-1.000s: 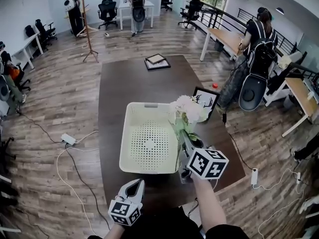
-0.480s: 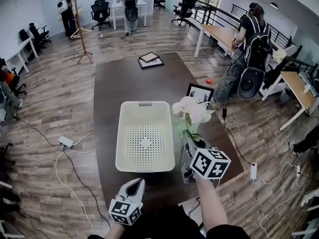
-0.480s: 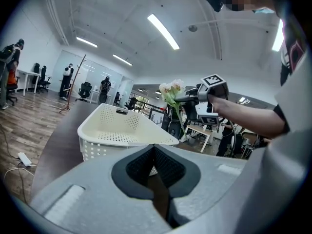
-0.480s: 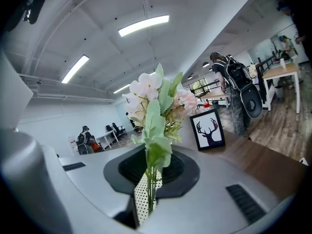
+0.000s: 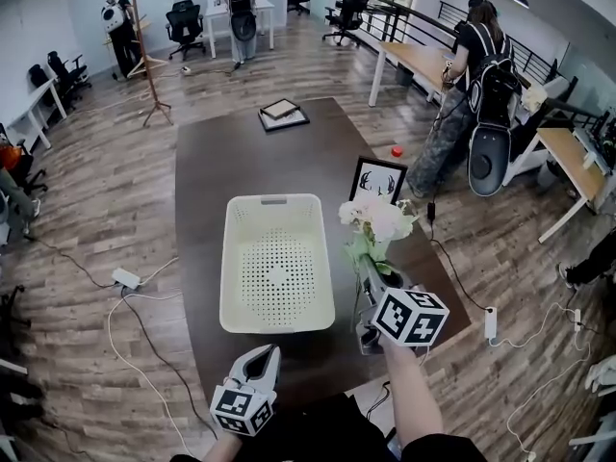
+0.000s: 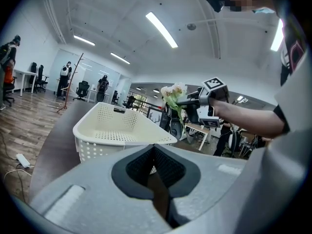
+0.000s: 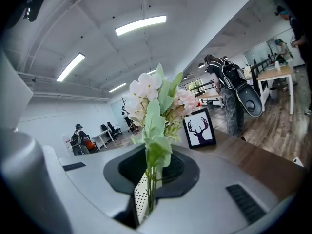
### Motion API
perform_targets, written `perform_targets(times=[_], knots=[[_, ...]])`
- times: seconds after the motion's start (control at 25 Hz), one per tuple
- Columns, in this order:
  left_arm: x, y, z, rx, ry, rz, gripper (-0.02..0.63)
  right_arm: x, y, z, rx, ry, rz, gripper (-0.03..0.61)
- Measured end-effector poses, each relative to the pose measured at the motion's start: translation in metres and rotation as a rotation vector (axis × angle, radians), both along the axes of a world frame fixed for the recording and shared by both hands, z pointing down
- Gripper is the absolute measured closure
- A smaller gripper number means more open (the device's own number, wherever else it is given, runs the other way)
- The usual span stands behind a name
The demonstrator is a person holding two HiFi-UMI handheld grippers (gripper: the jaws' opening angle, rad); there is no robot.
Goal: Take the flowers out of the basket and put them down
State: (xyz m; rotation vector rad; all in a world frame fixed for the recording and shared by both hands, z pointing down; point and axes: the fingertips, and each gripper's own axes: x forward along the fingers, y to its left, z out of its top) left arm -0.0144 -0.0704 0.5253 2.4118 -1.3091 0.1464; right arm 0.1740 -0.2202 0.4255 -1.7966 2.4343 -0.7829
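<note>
A bunch of pale pink flowers [image 5: 376, 219] with green leaves stands upright over the dark table [image 5: 207, 162], just right of the cream perforated basket [image 5: 232, 258]. The basket holds nothing. My right gripper [image 5: 370, 269] is shut on the green stems [image 7: 149, 186], and the blooms [image 7: 155, 97] rise above the jaws. My left gripper [image 5: 260, 356] hangs at the table's near edge in front of the basket, shut with nothing in it. The left gripper view shows the basket [image 6: 117, 129] ahead, with the flowers [image 6: 172, 92] held to its right.
A framed deer picture [image 5: 376, 181] stands on the table just beyond the flowers. Another frame [image 5: 282, 114] lies at the table's far end. A person with a backpack [image 5: 483, 75] stands to the right of the table. Cables and a power strip [image 5: 126, 278] lie on the floor at left.
My right gripper has carried the flowers rightward, from over the basket's right rim to beside the basket, and slightly lower. The left gripper has stayed put.
</note>
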Motion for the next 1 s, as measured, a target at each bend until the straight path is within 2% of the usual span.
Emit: perform_targets(times=[0.64,1.0], knots=[[0.01,-0.006,0.003,0.002,-0.022,0.034,0.604,0.046,0.01,0.036,-0.059,0.032,0.065,0.528],[0.012,-0.005,0.004,-0.005,-0.028,0.043,0.604,0.062,0.019,0.069,-0.128,0.052,0.103,0.527]])
